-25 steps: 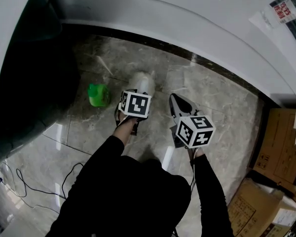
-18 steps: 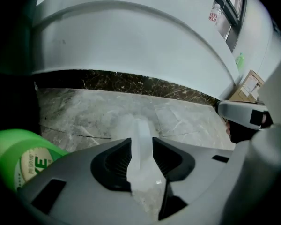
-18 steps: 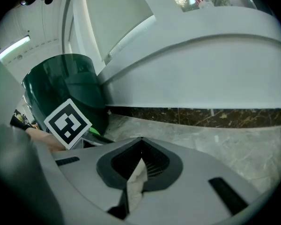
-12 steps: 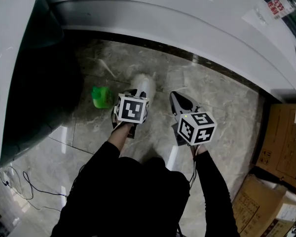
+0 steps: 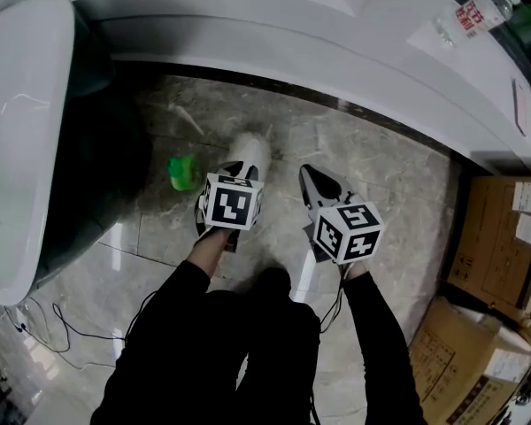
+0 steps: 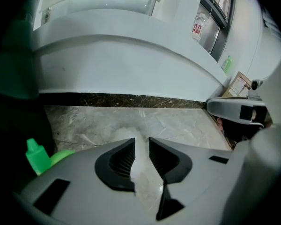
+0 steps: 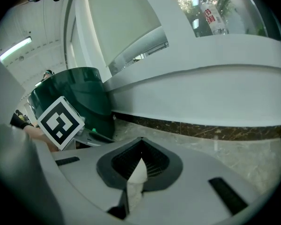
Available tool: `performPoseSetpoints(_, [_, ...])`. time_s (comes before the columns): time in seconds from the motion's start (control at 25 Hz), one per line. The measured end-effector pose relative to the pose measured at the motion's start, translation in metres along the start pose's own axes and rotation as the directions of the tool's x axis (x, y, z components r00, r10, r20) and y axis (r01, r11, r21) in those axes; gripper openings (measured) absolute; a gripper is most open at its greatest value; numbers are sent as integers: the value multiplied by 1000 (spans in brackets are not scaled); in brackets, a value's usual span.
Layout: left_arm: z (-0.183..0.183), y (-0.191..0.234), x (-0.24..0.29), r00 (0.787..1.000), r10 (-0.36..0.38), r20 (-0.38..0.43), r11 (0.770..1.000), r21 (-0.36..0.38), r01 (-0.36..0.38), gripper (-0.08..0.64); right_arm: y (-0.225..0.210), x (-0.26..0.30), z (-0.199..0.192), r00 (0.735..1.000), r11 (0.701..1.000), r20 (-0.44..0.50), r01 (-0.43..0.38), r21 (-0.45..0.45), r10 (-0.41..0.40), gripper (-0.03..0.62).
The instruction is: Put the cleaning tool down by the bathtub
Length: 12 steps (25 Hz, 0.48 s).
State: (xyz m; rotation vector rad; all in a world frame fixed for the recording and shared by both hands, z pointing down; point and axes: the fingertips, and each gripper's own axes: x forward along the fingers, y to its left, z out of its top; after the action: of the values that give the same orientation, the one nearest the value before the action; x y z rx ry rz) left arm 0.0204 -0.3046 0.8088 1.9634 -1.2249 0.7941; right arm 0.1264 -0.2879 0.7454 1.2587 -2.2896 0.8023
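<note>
Step in hand, as I read it: the set-down. Left gripper (image 6: 141, 149) jaws clamped on the white fluffy cleaning tool (image 5: 251, 151), held low over the marble floor (image 5: 389, 184) near the bathtub (image 5: 336, 42) base; floor contact unclear. Right gripper (image 7: 140, 144) jaws together, empty, just beside. Next move: rest tool, part jaws, withdraw. Green bottle (image 5: 184, 173) near at left, cardboard boxes (image 5: 491, 246) well right; nothing blocked the spot.

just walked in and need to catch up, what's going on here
A person holds a hand-held gripper in each hand beside the white bathtub. The left hand-held gripper is shut on a white fluffy cleaning tool, held low over the marble floor. The right hand-held gripper is shut, alongside it. A green bottle stands on the floor nearby.
</note>
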Motion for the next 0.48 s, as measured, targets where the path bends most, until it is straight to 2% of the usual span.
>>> performPoseSetpoints(0.24, [34, -15, -51, 1000, 0, -8, 1000, 3, 0, 100, 10, -36, 37, 999, 999, -25, 21, 46, -20, -2])
performPoseSetpoints(0.48, [71, -27, -99, 1000, 5, -30, 1000, -12, -5, 100, 23, -74, 89, 999, 999, -33, 43, 28, -42, 0])
